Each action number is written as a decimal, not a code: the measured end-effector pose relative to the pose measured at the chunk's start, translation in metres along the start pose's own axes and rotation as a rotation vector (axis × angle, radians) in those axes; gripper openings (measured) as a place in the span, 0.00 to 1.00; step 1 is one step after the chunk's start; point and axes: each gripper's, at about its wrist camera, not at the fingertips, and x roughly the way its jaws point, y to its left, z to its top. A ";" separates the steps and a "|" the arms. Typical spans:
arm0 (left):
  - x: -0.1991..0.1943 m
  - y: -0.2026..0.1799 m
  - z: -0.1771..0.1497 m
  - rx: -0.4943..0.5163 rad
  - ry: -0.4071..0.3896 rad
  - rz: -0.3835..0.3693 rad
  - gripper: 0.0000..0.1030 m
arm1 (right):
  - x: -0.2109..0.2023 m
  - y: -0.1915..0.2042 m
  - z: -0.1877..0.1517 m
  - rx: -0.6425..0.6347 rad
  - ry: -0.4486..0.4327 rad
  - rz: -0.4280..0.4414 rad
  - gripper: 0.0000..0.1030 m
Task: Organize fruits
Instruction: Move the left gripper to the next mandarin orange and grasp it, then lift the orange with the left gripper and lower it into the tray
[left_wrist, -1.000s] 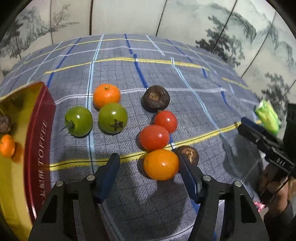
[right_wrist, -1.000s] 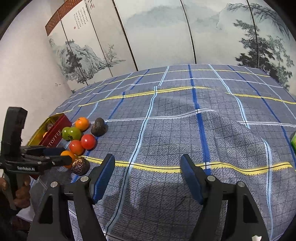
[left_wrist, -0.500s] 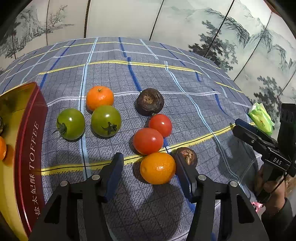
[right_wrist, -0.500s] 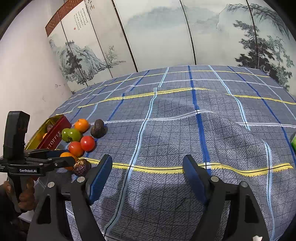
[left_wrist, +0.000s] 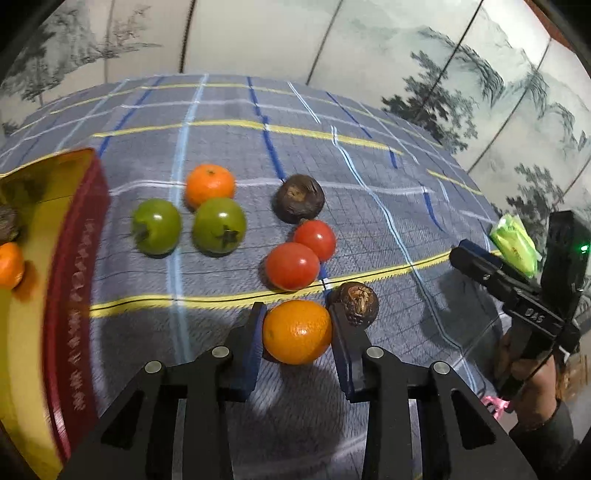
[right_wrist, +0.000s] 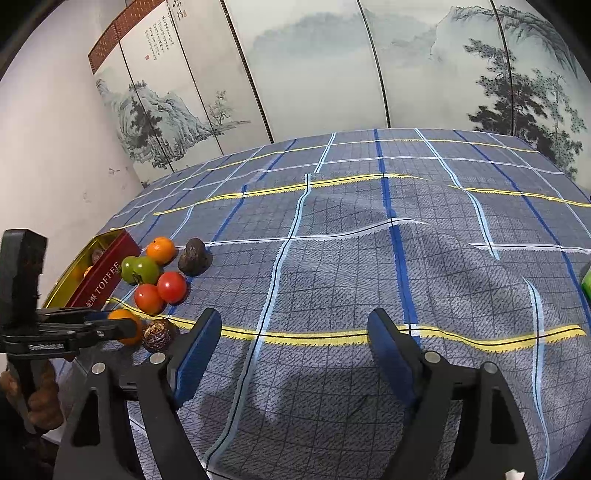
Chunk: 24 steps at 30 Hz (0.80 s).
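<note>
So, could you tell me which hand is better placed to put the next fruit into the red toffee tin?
Left. The left gripper is shut on the round orange mandarin, beside the red toffee tin; the right gripper is open over bare cloth.

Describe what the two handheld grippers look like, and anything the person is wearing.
Both grippers are matte black, with angular cut-out frames and silver round screws. The left gripper and right gripper each have two flat fingers faced with dark blue pads. Seen from the left wrist camera, the right one carries white lettering and a boxy black module with a small green light. A dark sleeve shows at the wrist.
</note>
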 end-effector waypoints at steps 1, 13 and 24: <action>-0.007 0.001 -0.001 -0.005 -0.009 0.009 0.34 | 0.000 0.000 0.000 -0.002 0.000 -0.003 0.77; -0.057 0.003 -0.001 0.018 -0.115 0.115 0.34 | 0.006 0.007 -0.002 -0.027 0.018 -0.048 0.78; -0.087 0.030 0.000 0.005 -0.176 0.236 0.34 | 0.011 0.011 -0.002 -0.045 0.045 -0.083 0.79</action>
